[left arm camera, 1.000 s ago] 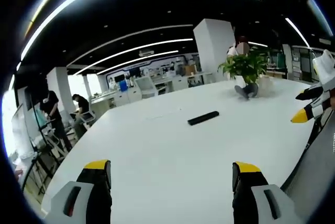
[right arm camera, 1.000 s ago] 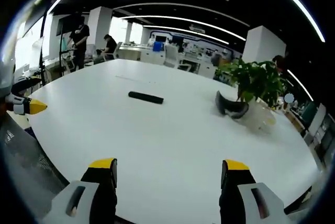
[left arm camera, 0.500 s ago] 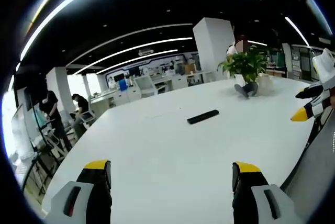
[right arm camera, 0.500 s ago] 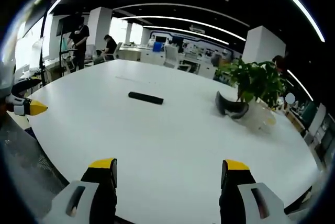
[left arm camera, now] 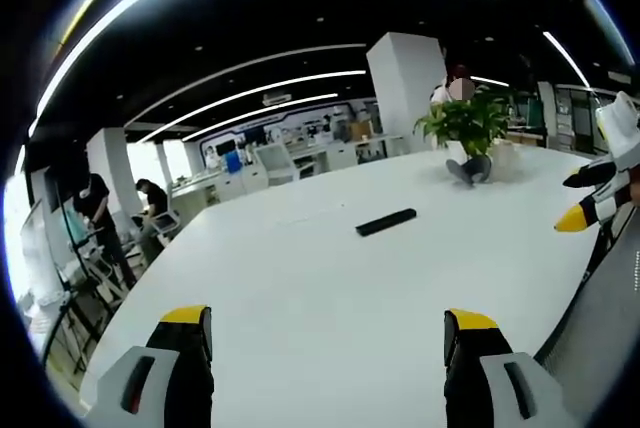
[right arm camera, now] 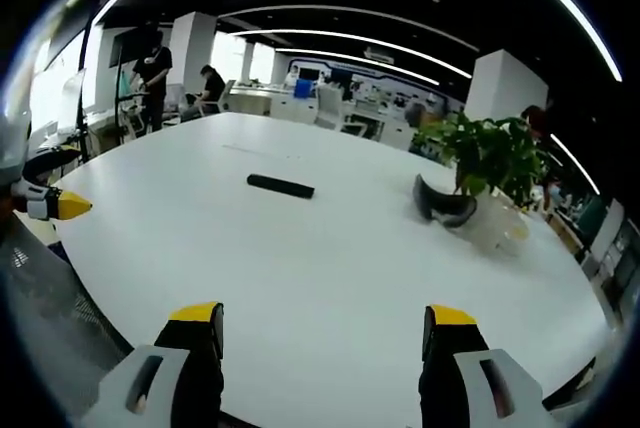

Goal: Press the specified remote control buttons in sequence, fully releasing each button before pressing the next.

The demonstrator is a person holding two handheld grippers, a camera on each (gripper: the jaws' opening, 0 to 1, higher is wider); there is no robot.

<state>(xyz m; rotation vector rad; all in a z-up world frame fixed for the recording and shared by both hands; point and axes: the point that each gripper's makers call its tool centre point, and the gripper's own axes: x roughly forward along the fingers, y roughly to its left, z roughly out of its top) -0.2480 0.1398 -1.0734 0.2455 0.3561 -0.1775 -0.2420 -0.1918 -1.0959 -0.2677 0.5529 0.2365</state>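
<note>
Left gripper view: the left gripper [left arm camera: 328, 333] hangs over the near edge of the white table [left arm camera: 300, 288], jaws spread wide, nothing between them. The black remote control [left arm camera: 386, 222] lies flat mid-table, well apart from both. Right gripper [right arm camera: 325, 328] also gapes, empty, potted plant [right arm camera: 490, 158] beyond

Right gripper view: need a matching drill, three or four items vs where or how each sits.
Things:
1. remote control
2. potted plant
3. left gripper
4. right gripper

Places or states:
A. at the view's left edge, over the table's rim
B. jaws apart, holding nothing
C. lying flat, mid-table
D. far right part of the white table

Pairs: 1-C, 2-D, 3-A, 4-B
</note>
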